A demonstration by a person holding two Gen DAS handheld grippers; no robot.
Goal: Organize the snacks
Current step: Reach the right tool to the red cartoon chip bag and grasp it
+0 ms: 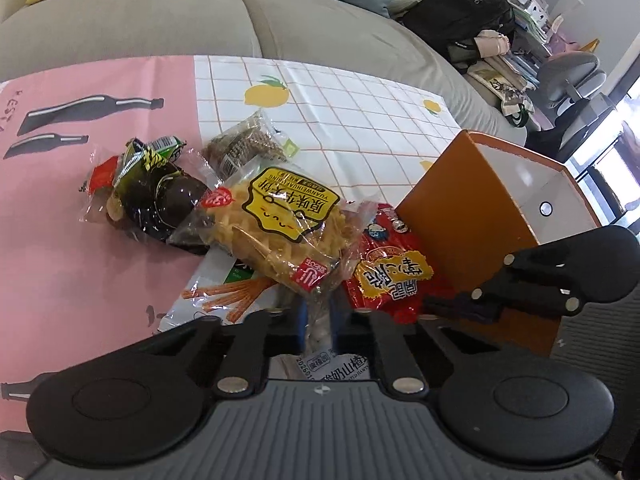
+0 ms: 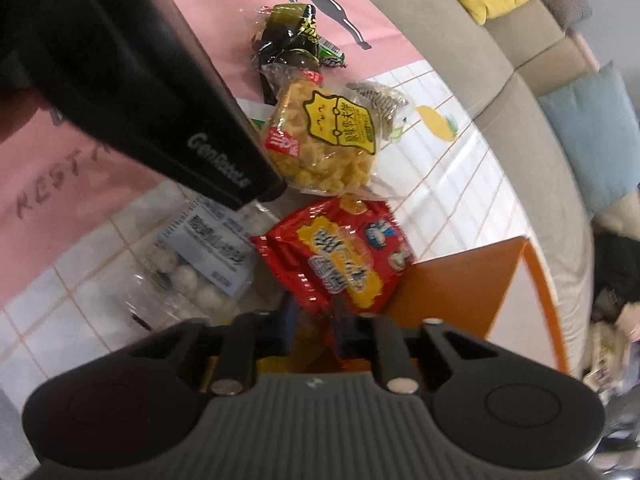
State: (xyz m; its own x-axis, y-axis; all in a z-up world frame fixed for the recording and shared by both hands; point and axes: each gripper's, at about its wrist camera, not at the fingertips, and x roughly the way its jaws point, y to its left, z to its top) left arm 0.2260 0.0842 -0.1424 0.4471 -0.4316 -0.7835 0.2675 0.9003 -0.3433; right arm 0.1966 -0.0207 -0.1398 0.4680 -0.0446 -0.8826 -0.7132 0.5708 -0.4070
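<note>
My left gripper point(image 1: 318, 322) is shut on the near edge of a clear packet of yellow waffle cookies point(image 1: 280, 224), holding it over the snack pile. My right gripper point(image 2: 316, 320) is shut on the corner of a red snack bag point(image 2: 340, 256), which also shows in the left wrist view point(image 1: 384, 272). The red bag rests against an open orange box with a white inside point(image 1: 472, 216), seen in the right wrist view too point(image 2: 460, 284). The waffle packet point(image 2: 324, 140) hangs from the left gripper's black body point(image 2: 160, 92).
On the pink and white checked cloth point(image 1: 360, 120) lie a dark green packet point(image 1: 148, 184), a brown cracker packet point(image 1: 244, 144), a stick-snack bag point(image 1: 224, 292) and a clear bag of white balls point(image 2: 200, 264). A grey sofa point(image 1: 160, 20) stands behind.
</note>
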